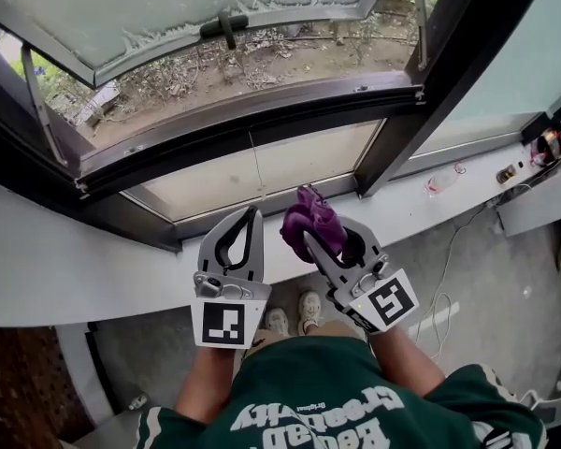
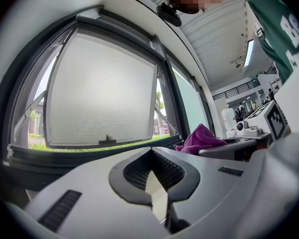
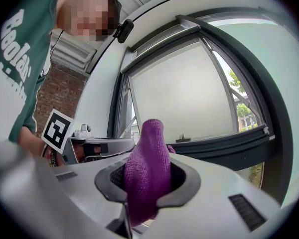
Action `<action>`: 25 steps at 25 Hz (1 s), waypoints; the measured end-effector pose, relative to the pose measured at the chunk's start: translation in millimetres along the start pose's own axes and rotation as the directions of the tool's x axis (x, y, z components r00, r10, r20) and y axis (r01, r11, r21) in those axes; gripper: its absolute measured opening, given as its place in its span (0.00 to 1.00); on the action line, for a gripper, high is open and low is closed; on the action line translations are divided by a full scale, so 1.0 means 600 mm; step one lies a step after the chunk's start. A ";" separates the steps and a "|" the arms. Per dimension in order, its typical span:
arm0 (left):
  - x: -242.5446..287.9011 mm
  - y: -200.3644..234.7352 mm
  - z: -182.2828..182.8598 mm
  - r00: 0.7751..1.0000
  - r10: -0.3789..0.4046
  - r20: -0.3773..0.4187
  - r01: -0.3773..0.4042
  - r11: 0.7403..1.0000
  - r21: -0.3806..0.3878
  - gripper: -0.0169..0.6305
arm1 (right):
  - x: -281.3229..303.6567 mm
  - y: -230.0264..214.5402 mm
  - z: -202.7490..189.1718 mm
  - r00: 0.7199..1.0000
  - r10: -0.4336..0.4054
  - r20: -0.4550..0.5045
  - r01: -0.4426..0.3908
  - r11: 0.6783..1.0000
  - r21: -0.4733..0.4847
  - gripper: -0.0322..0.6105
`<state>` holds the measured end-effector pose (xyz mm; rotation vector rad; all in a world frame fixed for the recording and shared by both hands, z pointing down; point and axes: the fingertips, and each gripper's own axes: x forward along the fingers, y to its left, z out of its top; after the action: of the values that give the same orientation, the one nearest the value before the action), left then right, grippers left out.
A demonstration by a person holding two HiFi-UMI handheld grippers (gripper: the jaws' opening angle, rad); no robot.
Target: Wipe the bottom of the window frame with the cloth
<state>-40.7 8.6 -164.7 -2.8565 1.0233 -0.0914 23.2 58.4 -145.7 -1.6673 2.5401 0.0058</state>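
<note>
Here, right gripper [image 1: 332, 243] pinching nubbly purple cloth [image 3: 145, 173] (microfibre, perhaps)

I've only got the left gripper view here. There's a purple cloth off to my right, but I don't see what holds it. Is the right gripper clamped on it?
Observer: Yes. In the right gripper view the right gripper has its jaws closed on the purple cloth, and a fold stands up out of them.
Operator: Good. Is the cloth on the bottom of the frame?
Observer: Not yet. The head view shows it held in the air on the room side, near the white sill and apart from the dark bottom rail of the open window.
</note>
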 end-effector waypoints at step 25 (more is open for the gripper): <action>0.086 -0.035 -0.198 0.964 0.044 -0.262 -0.049 0.999 -0.012 0.04 | -0.043 -0.123 -0.196 0.997 -0.037 -0.068 0.045 0.991 0.128 0.20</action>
<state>1.1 -17.5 -43.0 -2.8897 1.1393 -0.4691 90.9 45.8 -22.3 -1.6966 2.4918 -0.2161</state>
